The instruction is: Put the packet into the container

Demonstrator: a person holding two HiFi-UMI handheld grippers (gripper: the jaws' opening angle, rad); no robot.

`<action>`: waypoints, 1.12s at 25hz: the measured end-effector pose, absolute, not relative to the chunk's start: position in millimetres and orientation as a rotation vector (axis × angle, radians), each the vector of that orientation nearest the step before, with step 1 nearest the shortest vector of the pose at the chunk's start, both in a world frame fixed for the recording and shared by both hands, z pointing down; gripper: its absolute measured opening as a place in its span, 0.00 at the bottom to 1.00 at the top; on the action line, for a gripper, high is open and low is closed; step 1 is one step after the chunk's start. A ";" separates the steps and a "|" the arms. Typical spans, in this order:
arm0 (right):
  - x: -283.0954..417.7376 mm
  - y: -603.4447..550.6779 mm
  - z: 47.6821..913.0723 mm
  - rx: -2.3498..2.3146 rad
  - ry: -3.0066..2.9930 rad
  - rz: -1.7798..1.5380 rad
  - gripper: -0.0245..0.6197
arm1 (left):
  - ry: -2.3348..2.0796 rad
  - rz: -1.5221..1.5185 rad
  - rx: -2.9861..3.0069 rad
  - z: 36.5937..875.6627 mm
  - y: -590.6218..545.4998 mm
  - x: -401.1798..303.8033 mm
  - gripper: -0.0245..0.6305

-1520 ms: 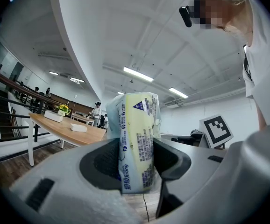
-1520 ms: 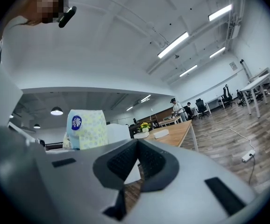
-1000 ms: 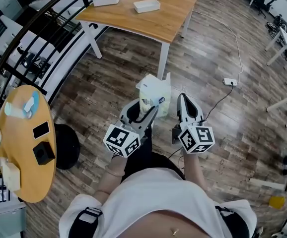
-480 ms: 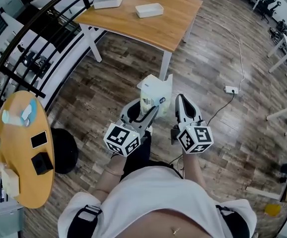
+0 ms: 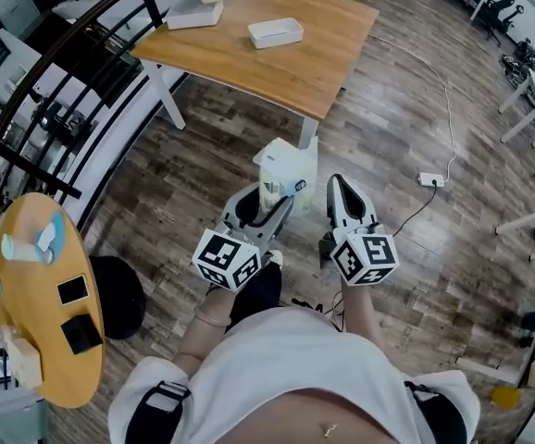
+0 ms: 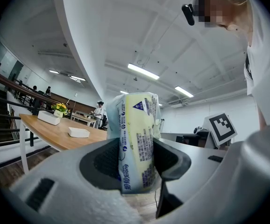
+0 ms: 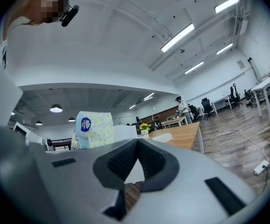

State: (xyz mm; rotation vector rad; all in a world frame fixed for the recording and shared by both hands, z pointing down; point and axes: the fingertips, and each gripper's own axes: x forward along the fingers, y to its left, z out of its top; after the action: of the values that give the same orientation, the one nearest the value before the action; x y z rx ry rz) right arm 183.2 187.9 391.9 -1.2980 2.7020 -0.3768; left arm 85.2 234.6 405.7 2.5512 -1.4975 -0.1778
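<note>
- My left claw is closed on the packet, its pads pressing the lower half from both sides; the packet stands upright between them, out over the wooden floor and well apart from the surface.
- My right claw has its tips together with nothing between them; it rides just beside the left one.
- The packet looks like soft tissues in thin plastic film; I judge it light, squashy and a little slippery, but not fragile.
- Gripping across the narrow faces low down seems sound; a harder squeeze would only crush it; a looser one could let the film slide.
- The white container sits open-topped on the surface; the packet's free top may lean when I lower it in.
</note>
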 end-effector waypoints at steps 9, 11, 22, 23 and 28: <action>156.2 126.9 394.3 -1.272 2.736 -0.396 0.06 | -1.533 -0.189 2.528 403.8 174.8 59.6 0.33; 150.7 115.1 397.0 -1.273 2.746 -0.405 0.06 | -1.537 -0.191 2.519 404.2 163.4 54.3 0.33; 117.7 58.3 409.0 -1.269 2.746 -0.421 0.06 | -1.522 -0.187 2.530 413.0 108.7 28.2 0.33; 114.9 54.3 410.5 -1.270 2.744 -0.423 0.06 | -1.517 -0.185 2.535 413.8 104.8 26.7 0.33; 103.9 42.0 413.5 -1.255 2.749 -0.412 0.06 | -1.510 -0.193 2.549 414.1 90.9 19.9 0.33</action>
State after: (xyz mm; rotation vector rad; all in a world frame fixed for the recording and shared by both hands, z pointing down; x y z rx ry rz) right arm 103.9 42.0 413.5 -1.2554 2.7493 -0.4117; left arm 19.9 90.9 414.1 2.5491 -1.5105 -0.1930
